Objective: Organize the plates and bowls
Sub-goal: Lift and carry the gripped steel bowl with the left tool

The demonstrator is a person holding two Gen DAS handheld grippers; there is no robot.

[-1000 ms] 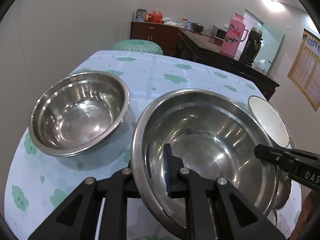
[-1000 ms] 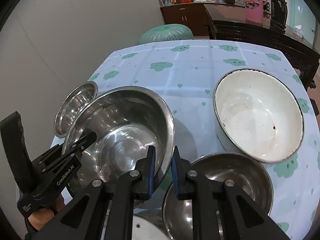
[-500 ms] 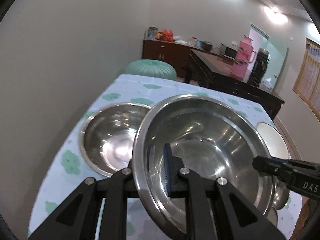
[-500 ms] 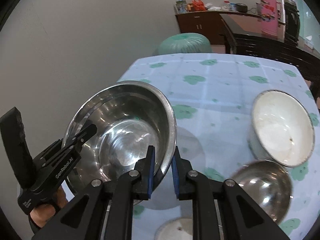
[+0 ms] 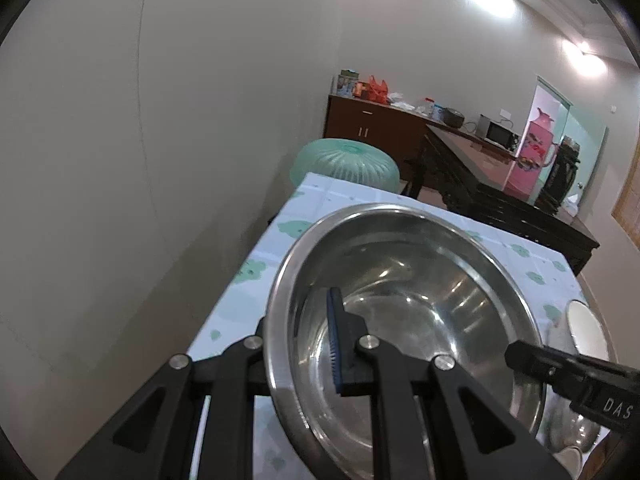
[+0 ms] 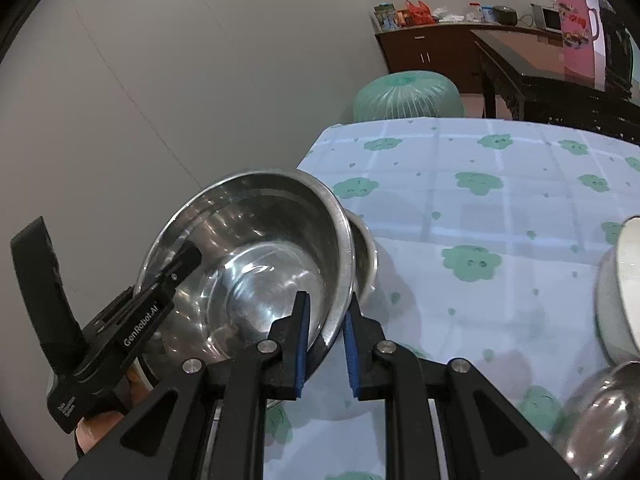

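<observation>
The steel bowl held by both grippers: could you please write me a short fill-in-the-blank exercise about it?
1. The large steel bowl is gripped on its rim by ____ grippers at once.
2. The smaller steel bowl lies partly ____ the large one.
3. The tablecloth is printed with ____ flower shapes.
4. The pads on the right gripper fingers are ____.

Missing words: two; under; green; blue
</observation>
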